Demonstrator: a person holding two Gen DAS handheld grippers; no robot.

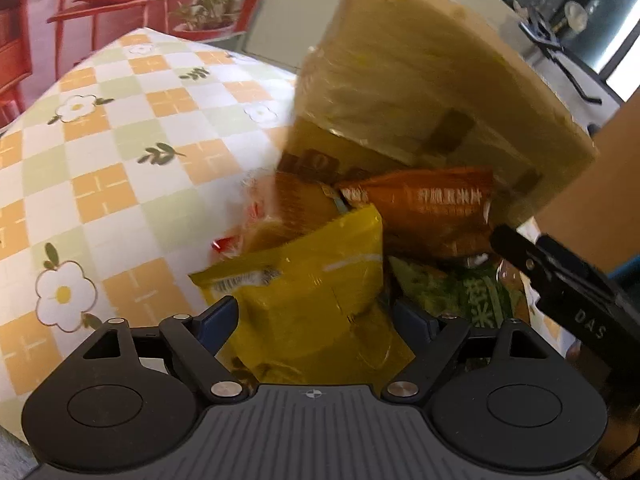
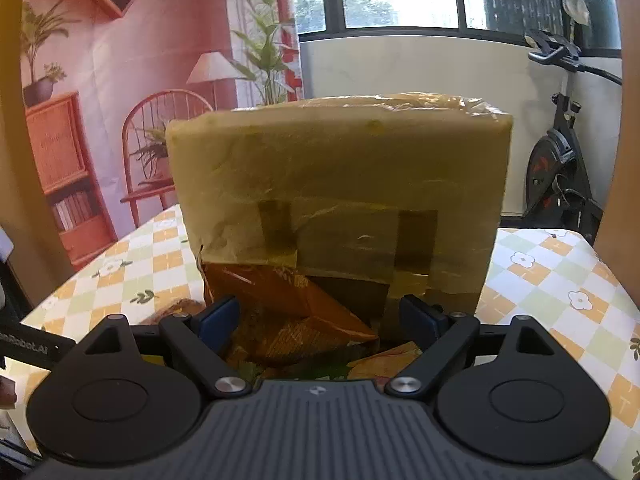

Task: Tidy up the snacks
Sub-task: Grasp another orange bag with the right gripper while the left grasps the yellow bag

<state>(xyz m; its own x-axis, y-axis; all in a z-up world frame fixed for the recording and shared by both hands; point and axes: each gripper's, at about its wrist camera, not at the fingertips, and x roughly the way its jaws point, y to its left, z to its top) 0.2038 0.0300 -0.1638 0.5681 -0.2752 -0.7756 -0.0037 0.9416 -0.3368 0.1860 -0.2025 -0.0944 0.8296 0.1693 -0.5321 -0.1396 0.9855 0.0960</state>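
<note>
A tape-wrapped cardboard box (image 1: pixel 420 92) stands tipped up over a pile of snack bags; it fills the middle of the right wrist view (image 2: pixel 340 184). My left gripper (image 1: pixel 316 316) has its jaws spread around a yellow snack bag (image 1: pixel 316 280), and I cannot tell whether the pads grip it. Behind it lie an orange bag (image 1: pixel 432 208) and a green bag (image 1: pixel 452 292). My right gripper (image 2: pixel 318 316) is open above an orange bag (image 2: pixel 288 312) at the box's mouth. The other gripper's black finger (image 1: pixel 560 280) reaches in from the right under the box.
The table wears a checked orange, green and white cloth with flowers (image 1: pixel 120 160) (image 2: pixel 560 280). A printed backdrop of red furniture (image 2: pixel 100 120) hangs behind. An exercise bike (image 2: pixel 560 160) stands by the window at the right.
</note>
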